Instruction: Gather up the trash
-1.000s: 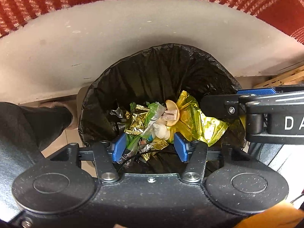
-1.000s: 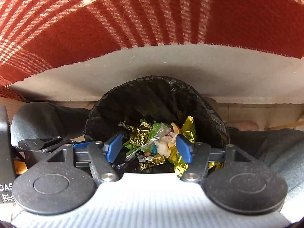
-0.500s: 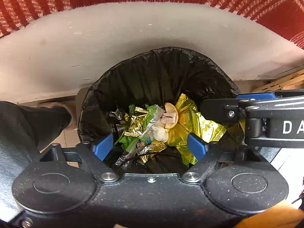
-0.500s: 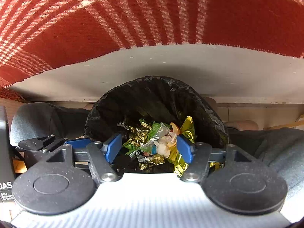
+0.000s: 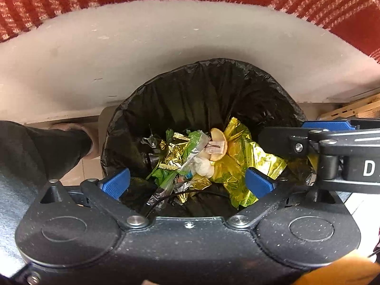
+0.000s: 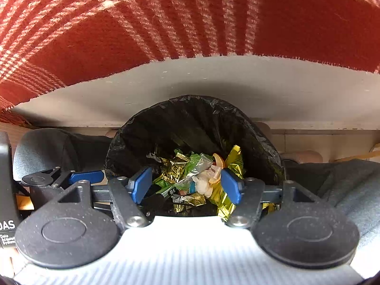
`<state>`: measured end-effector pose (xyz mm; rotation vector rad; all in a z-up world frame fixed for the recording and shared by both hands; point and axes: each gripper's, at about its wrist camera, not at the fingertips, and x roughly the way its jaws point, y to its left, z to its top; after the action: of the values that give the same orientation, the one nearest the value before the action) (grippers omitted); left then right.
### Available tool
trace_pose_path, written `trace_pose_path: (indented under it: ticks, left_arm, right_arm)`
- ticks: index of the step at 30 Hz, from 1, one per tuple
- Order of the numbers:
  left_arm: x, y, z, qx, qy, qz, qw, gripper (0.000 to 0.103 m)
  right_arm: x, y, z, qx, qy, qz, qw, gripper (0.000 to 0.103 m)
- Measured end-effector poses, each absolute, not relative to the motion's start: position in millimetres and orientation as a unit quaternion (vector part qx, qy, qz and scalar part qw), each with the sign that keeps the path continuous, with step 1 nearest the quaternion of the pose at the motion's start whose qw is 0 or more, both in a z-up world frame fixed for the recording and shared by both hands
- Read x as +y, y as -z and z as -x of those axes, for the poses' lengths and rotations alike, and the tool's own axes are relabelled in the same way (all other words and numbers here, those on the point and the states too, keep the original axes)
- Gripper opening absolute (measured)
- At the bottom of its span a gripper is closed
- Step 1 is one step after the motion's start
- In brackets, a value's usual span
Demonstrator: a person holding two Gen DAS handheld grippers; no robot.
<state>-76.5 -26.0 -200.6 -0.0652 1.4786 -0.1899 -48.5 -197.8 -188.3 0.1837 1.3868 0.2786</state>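
A white capital "D" shows on the black body of the right gripper, cut off at the picture's edge. The left gripper's body reads "AS", with smaller white lettering below too blurred to read.

The mouth of the bin is open at the top, its black liner folded over the rim all round. Wrappers fill the bottom, heaped a little toward the right wall; the upper part of the bin is free. The left gripper, jaws opening and nothing between them, hangs over the near rim. The right gripper reaches in over the right rim and crowds that side. A pale ledge stands close behind the far rim. A dark trouser leg stands just beside the left wall.
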Motion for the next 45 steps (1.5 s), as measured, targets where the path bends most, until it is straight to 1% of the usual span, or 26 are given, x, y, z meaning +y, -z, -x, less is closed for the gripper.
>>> trace_pose_path:
  ticks: [21, 26, 45]
  left_arm:
    - [-26.0, 199.9, 76.9, 0.668, 0.092, 0.022, 0.738, 0.103]
    - [-30.9, 202.0, 77.3, 0.67, 0.091, 0.008, 0.737, 0.099]
    - [-30.0, 200.7, 78.3, 0.666, 0.083, -0.005, 0.741, 0.099]
  right_arm:
    - [-197.8, 188.1, 49.0, 0.635, -0.127, -0.084, 0.757, 0.076]
    - [-198.1, 188.0, 49.0, 0.635, -0.127, -0.084, 0.757, 0.076]
    - [-197.6, 188.4, 48.9, 0.635, -0.126, -0.083, 0.757, 0.076]
